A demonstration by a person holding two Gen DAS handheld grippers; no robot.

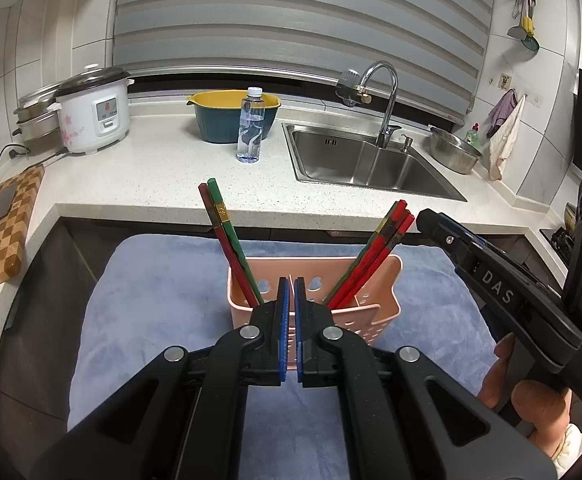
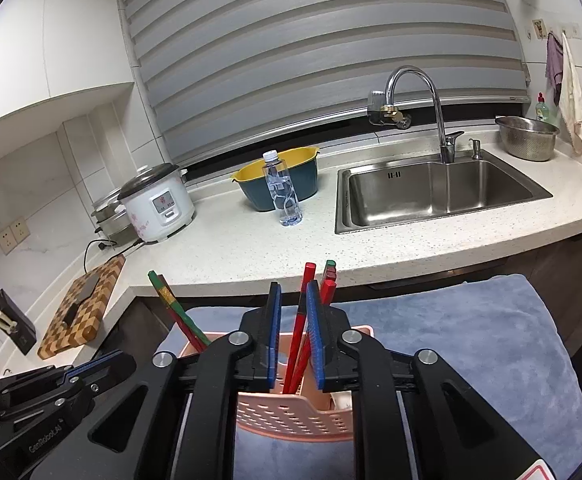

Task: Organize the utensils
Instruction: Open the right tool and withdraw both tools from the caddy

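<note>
Kitchen corner, speckled white surface [image 1: 163, 176] wrapping round a blue towel [image 1: 151, 312] in the foreground.

Nearest, left view: left tool [image 1: 290, 284] at 6 o'clock, blue pads closed together with nothing between them, tips just before the pink holder [image 1: 375, 316]. Holder stands on the towel. Two chopsticks [image 1: 231, 248], one red and one green, lean toward 11 o'clock from its left compartment. A red and green bundle [image 1: 375, 256] leans toward 1 o'clock from the right compartment.

Right view: right tool [image 2: 294, 316] over the holder, jaws a little apart. One red chopstick [image 2: 299, 320] of the bundle stands between the pads; contact with the right pad cannot be told. At 3 o'clock in the left view a hand [image 1: 531, 396] grips this tool's handle.

Farther back: water bottle [image 1: 251, 128], yellow-and-teal basin [image 1: 219, 120], rice cooker [image 1: 91, 112] at 10 o'clock, sink [image 1: 371, 160] and faucet [image 1: 383, 92] at 1 o'clock.
</note>
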